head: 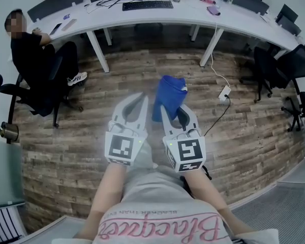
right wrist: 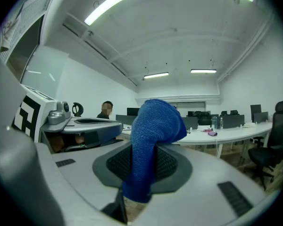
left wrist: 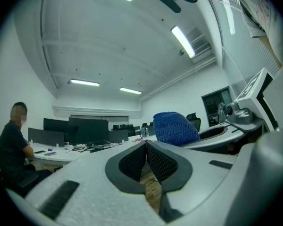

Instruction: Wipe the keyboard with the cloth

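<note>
Cloth point(head: 169, 96) might slip en route
Right claw point(right wrist: 144, 160) pinches cloth, left claw point(left wrist: 145, 144) closed empty; keyboard's point(head: 147, 5) way off on the counter point(head: 193, 15), floppy end could snag.

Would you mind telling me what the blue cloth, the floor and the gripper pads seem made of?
The cloth: soft matte fabric, perhaps microfibre, by its fine ribbed weave. The floor: wood or wood-look planks, with grain and seams. The pads of the left gripper: dark, probably rubber, with a dotted texture.

Office, long desk point(head: 157, 15), monitors point(left wrist: 87, 131), swivel chairs point(head: 287, 67)
</note>
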The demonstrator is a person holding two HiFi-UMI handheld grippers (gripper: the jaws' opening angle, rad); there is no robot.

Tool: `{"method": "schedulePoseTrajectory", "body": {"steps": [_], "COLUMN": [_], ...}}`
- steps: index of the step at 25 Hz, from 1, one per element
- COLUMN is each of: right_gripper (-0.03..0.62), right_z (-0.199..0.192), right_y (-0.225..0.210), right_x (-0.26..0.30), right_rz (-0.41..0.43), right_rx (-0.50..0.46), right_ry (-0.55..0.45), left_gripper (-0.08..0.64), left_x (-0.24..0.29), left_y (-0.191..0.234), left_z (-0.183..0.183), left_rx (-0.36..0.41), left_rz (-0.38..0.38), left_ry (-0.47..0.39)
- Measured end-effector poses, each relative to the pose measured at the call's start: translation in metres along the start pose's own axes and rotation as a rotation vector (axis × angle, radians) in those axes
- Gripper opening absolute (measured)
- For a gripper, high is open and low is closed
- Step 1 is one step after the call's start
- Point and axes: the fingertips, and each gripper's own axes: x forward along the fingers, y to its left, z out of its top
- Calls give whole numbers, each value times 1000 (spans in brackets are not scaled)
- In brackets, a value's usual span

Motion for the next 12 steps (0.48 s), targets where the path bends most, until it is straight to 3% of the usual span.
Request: {"method": "schedulePoseTrajectory", "body": {"steps": [12], "right_gripper": [87], "right_z": [19], "right_y": [-31], "right_x": [110], "right_rz": [3], "right_rx": [-25], "right_ry": [-8], "left_gripper": [6], "left_x": [87], "left_y": [87], "left_z": [-14], "left_rx": [16], "left_rz": [-10], "left_ry": [11]}}
